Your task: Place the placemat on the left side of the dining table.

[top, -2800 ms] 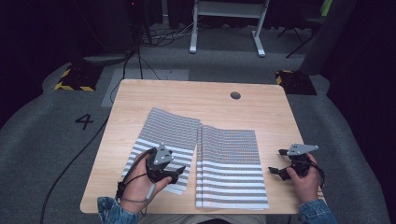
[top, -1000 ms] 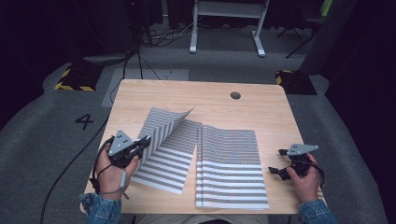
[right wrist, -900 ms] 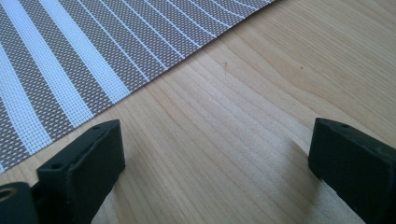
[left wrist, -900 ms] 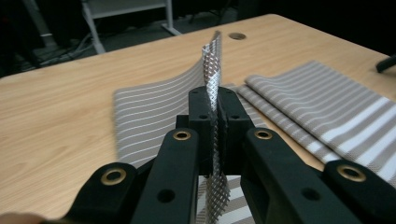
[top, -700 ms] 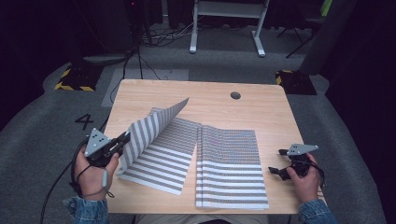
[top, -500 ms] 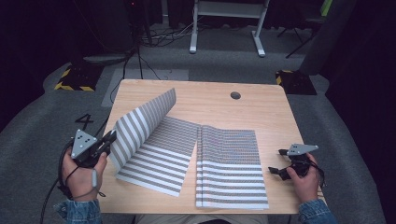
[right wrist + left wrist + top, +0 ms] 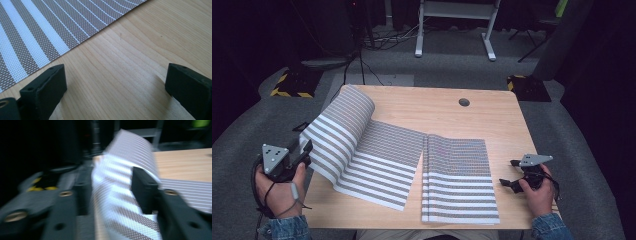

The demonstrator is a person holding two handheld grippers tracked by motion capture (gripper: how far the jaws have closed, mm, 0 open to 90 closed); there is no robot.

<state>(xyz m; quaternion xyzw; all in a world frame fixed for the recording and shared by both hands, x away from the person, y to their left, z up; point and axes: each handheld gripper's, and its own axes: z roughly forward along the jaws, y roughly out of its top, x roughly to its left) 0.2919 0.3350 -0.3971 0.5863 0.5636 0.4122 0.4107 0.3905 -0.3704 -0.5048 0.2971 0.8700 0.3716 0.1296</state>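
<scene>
Two brown-and-white striped mats lie on the wooden table (image 7: 492, 120). The right mat (image 7: 457, 180) is flat. The left mat (image 7: 372, 155) is partly unfolded; its flap (image 7: 344, 120) arches up and reaches past the table's left edge. My left gripper (image 7: 303, 151) is off that edge with the flap's end between its jaws. In the left gripper view the jaws of the left gripper (image 7: 112, 185) have just been opening and stand apart around the thin mat (image 7: 130, 147). My right gripper (image 7: 508, 173) rests open on bare wood right of the flat mat; in its own view the right gripper (image 7: 115, 80) holds nothing.
A round cable hole (image 7: 464, 102) sits near the table's far edge. Grey floor surrounds the table, with cables and yellow-black striped blocks (image 7: 289, 85) at the back left and white desk legs (image 7: 452, 30) behind.
The left gripper has swung left past the table edge, drawing the mat's flap over with it, and its jaws have parted. The right gripper has stayed put.
</scene>
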